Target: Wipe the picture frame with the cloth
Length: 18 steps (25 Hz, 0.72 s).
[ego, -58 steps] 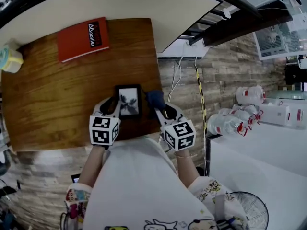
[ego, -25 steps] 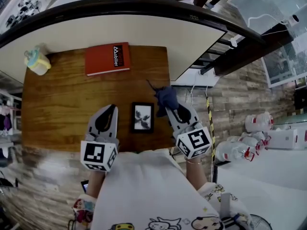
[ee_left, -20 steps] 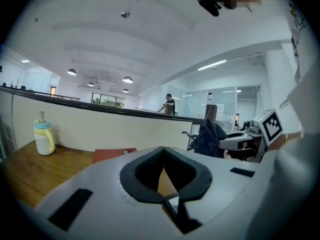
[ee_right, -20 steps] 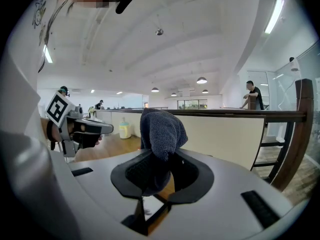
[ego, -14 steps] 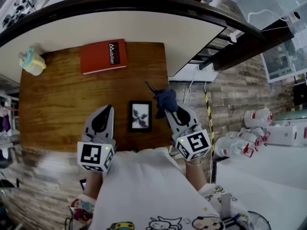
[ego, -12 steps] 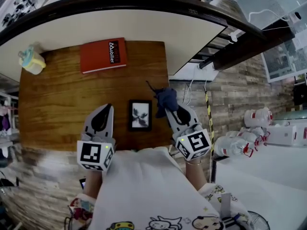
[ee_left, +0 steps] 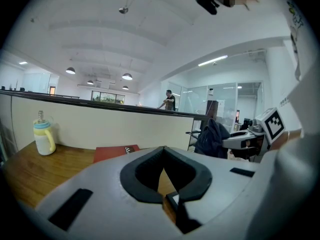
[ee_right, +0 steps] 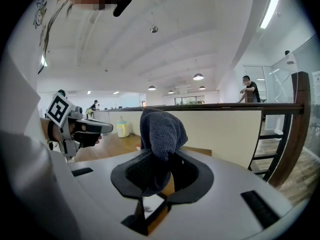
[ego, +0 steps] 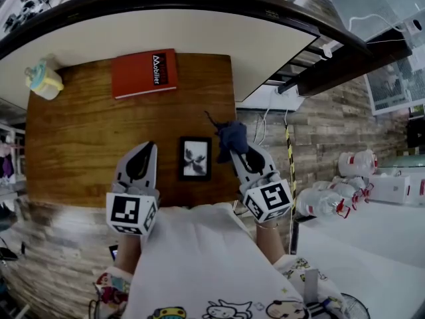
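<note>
Cloth (ego: 232, 137) sits bunched in the right gripper (ego: 236, 154), whose jaws are clamped tight on it. The dark wad stands up past the tips, a soft pad ready for rubbing. It hangs just right of the frame's far right corner and looks clear of the glass, though I cannot be sure from here.

The frame (ego: 194, 158) lies flat, picture up, close to the near edge of the table (ego: 80, 138), right between the two tools. That spot makes sense: it is within easy reach of both hands, and lying flat it cannot tip under a wipe.

The left gripper (ego: 147, 146) is fully closed with nothing in it, just left of the frame and not touching it. I take it as waiting to steady the frame if it slides.

Both grippers point away from the person and slightly down toward the tabletop, roughly parallel, elbows tucked in at the body, marker cubes nearest the chest.

A red book (ego: 145, 73) and a small bottle (ego: 41, 82) are well apart at the far side, out of the way.
</note>
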Each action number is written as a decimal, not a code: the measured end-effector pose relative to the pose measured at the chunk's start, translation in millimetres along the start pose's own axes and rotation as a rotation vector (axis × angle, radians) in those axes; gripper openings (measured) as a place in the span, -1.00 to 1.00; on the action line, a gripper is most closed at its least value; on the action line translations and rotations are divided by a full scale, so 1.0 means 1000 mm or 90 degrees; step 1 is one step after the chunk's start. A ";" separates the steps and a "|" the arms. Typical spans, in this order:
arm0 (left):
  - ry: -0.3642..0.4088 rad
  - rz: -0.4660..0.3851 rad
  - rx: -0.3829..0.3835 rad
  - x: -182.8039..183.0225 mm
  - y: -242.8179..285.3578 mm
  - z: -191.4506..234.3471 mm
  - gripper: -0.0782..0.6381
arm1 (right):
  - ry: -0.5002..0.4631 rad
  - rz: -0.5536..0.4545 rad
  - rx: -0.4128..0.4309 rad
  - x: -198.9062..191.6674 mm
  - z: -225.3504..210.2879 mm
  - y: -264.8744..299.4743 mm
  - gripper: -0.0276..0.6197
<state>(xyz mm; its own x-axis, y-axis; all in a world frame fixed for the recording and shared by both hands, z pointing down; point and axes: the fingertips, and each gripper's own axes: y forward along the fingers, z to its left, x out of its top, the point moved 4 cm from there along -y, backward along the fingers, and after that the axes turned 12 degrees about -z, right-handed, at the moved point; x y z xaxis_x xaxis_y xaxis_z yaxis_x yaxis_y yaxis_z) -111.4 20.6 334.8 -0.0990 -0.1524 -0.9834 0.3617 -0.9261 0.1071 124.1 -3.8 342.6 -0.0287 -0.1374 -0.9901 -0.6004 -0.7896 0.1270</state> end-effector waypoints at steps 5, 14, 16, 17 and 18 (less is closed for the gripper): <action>0.005 0.001 0.001 0.000 0.000 0.001 -0.77 | 0.001 -0.001 -0.001 0.000 -0.001 0.000 -0.70; 0.007 0.003 0.000 -0.002 0.001 0.001 -0.77 | 0.001 0.005 -0.002 0.000 -0.001 0.001 -0.70; 0.007 0.004 0.002 -0.002 0.001 0.001 -0.77 | 0.002 0.002 0.000 0.000 -0.001 0.001 -0.70; 0.006 0.005 0.002 -0.002 0.001 0.001 -0.77 | 0.002 0.000 0.000 0.000 -0.002 0.000 -0.70; 0.006 0.005 0.002 -0.002 0.001 0.001 -0.77 | 0.002 -0.001 -0.001 0.000 -0.002 0.000 -0.70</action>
<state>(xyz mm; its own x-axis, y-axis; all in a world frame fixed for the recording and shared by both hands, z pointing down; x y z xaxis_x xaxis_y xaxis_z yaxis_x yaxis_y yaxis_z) -111.9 19.6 337.2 -0.0876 -0.1568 -0.9837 0.3597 -0.9259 0.1156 125.5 -5.4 342.5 -0.0249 -0.1387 -0.9900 -0.5995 -0.7904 0.1258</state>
